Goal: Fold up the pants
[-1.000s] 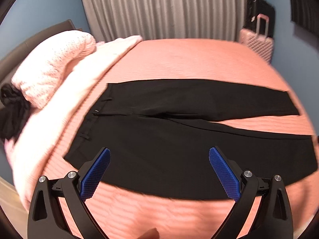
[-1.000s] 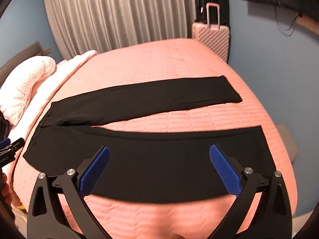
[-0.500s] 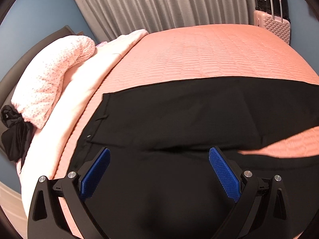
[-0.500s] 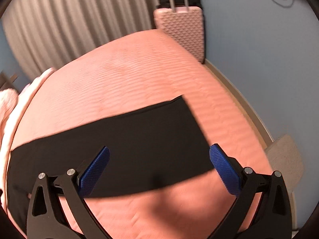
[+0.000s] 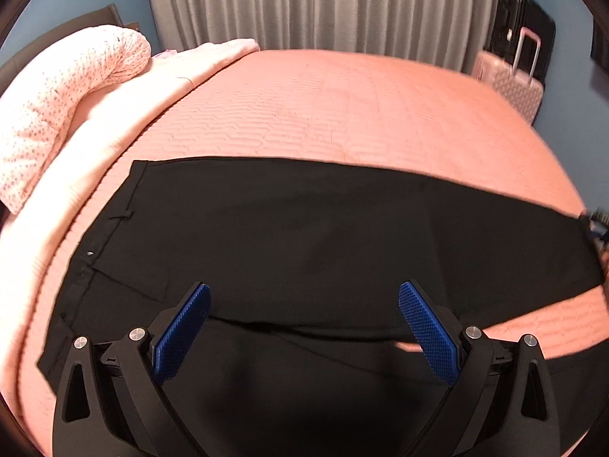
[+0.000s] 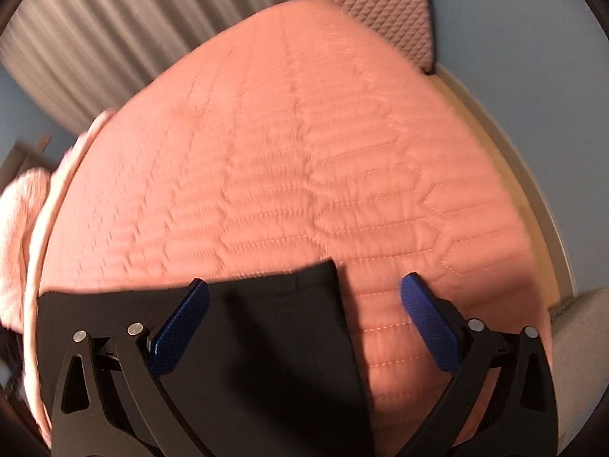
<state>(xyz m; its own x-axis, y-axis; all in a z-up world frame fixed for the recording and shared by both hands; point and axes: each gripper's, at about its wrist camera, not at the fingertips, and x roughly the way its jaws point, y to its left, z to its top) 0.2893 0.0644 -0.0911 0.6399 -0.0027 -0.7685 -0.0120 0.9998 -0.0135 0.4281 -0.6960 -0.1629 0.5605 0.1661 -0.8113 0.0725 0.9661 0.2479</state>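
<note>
**Q:** What lies at the left of your left view?

**A:** A dotted pillow (image 5: 64,87) on a pale blanket (image 5: 76,190), at the head of the bed (image 5: 342,114). The pink quilted cover runs from there to the far right, where a pink suitcase (image 5: 514,83) stands before a black case (image 5: 525,30). Grey curtains (image 5: 304,3) close the back.

**Q:** And the pants?

**A:** The pants (image 5: 304,236) lie flat on the bed, waistband towards the blanket, legs running right. The far leg is spread smooth; the near leg passes under my left claw (image 5: 304,327). A strip of cover shows between the legs at lower right.

**Q:** State of that claw?

**A:** Spread wide, blue pads (image 5: 182,335) apart, nothing between them; it hangs over the seat of the pants, near the crotch seam.

**Q:** Now the right view, left to right.

**A:** Blanket edge (image 6: 34,228), then bed cover (image 6: 304,171). The hem (image 6: 285,304) of one leg lies squarely on the cover. My right claw (image 6: 304,323) is over it, also spread wide and holding nothing: the left pad (image 6: 179,331) is above the cloth, the right pad (image 6: 430,323) above bare cover. I cannot tell whether either touches. The view is blurred.
</note>
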